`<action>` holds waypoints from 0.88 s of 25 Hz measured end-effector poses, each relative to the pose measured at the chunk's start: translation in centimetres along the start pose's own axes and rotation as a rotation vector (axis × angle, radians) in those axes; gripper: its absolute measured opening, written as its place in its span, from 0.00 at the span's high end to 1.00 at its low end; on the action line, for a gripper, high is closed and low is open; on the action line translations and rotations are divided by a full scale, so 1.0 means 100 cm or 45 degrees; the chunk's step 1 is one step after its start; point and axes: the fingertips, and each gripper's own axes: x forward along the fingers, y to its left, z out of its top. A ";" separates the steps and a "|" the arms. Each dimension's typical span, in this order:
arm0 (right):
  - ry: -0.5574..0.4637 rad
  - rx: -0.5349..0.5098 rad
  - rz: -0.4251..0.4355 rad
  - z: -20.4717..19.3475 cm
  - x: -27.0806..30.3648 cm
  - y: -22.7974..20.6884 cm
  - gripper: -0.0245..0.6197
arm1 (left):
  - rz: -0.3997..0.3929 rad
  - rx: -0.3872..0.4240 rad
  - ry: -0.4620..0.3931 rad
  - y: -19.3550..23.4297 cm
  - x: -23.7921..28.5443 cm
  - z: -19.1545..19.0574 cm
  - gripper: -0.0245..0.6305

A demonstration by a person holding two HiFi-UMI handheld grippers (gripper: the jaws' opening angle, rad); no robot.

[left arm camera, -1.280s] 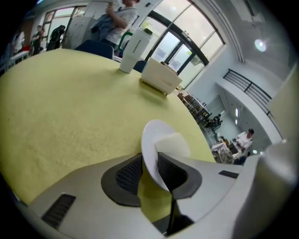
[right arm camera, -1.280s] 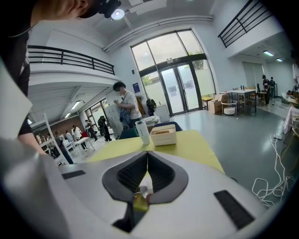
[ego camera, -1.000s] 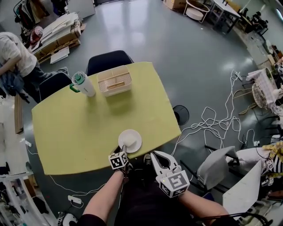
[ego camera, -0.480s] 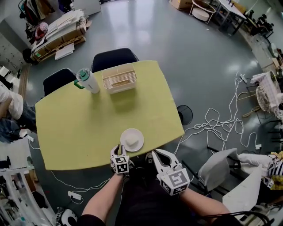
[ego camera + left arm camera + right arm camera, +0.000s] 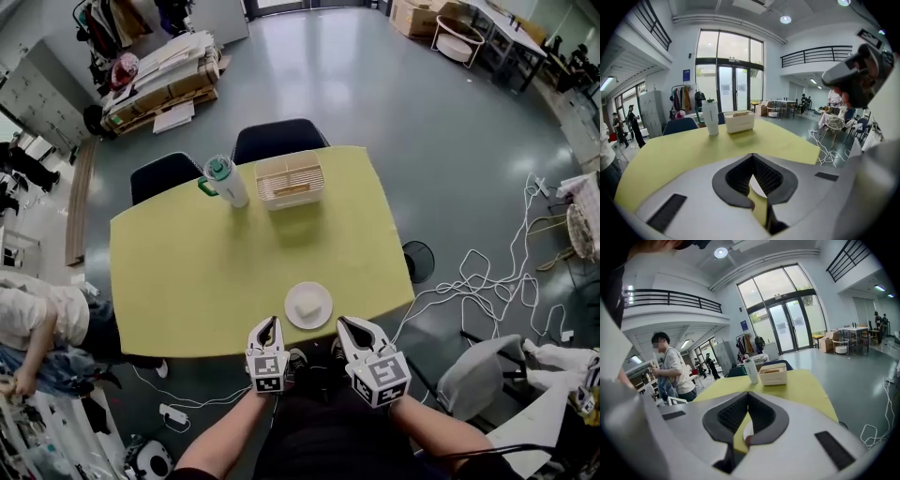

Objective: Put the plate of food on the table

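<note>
Round glossy white plate (image 5: 308,306) bearing a pale lump rests on the matte yellow table (image 5: 187,281). Left gripper (image 5: 266,323) and right gripper (image 5: 352,324), with ribbed pads, are both clenched and empty.

One yellow bench (image 5: 187,281) fills the middle of the head view. On it there are one white plate (image 5: 324,302) with one pale piece of food (image 5: 307,308), one white bottle (image 5: 228,184) with a green lid, and one cream slatted basket (image 5: 290,182). Two seats stand at the bench's upper edge: a dark chair (image 5: 279,138) and a second dark chair (image 5: 161,174). One grey chair (image 5: 473,370) is at the lower right. Two tools show at the bottom centre: the left tongs (image 5: 265,324) and the right tongs (image 5: 354,325). One person in a white top (image 5: 42,314) is at the lower left.
</note>
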 end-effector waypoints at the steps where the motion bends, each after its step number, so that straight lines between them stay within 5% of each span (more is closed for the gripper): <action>1: 0.009 0.003 0.010 0.001 0.004 0.002 0.94 | 0.000 -0.010 -0.016 0.001 -0.007 0.010 0.95; 8: 0.041 -0.037 0.034 0.011 0.015 0.015 0.94 | 0.006 -0.061 -0.136 0.009 -0.061 0.073 0.95; 22: -0.137 -0.150 0.047 0.087 0.000 0.049 0.94 | -0.049 -0.086 -0.325 0.032 -0.153 0.169 0.95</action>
